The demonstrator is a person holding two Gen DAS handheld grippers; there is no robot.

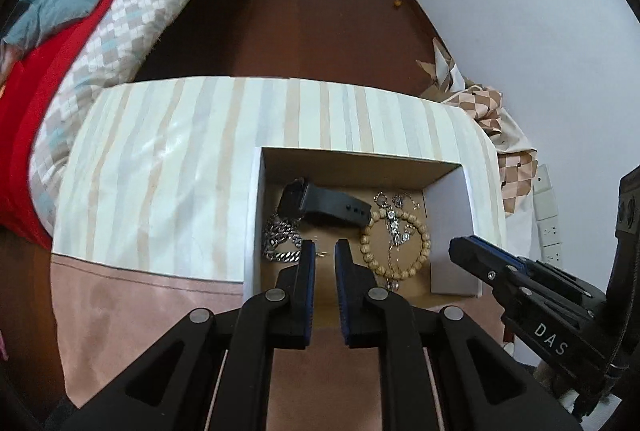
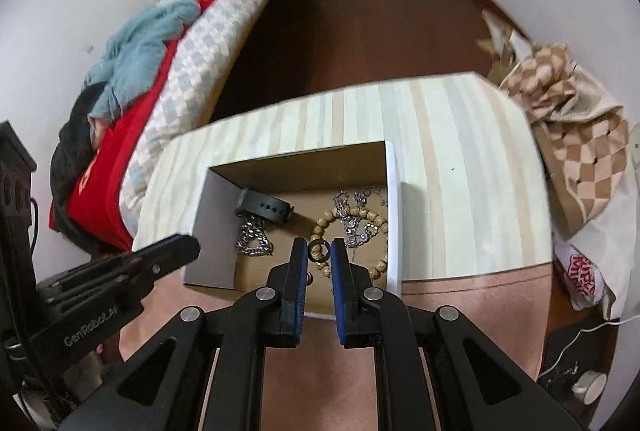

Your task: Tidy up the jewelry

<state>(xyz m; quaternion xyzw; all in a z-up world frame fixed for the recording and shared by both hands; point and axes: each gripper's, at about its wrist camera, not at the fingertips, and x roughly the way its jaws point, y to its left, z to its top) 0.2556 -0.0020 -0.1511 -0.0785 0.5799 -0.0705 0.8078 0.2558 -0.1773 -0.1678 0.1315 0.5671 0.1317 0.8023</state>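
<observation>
Left wrist view: you had your left claw point(image 1: 325, 249) hanging over the near edge of the cardboard box point(image 1: 360, 161), fingers parted with nothing between them that I could make out. There was a tiny metal bit just past the tips, too small to call.
Box contents (left view): black watch point(image 1: 324, 206) at the back, silver chain point(image 1: 280, 241) under and left of it, wooden bead bracelet point(image 1: 396, 243) on the right with a thin silver necklace point(image 1: 394, 215) lying across it.
Box spot: it sat on the striped cloth point(image 1: 180, 171) on the bench, toward the right side.
Right wrist view: your right claw point(image 2: 319, 251) was pinching a small dark ring point(image 2: 319, 252) right at the fingertips, held above the box floor near the bracelet's left edge.
Other claw from here: your left one poked in from the lower left, beside the box's left wall.
Step in hand: looked to me like the ring was mid-drop-off into the box, with most of the jewelry already in.
Next move: I'd say lower a touch, aim for the bare cardboard between chain and bracelet, then ease the fingers apart so the ring doesn't bounce or roll.
</observation>
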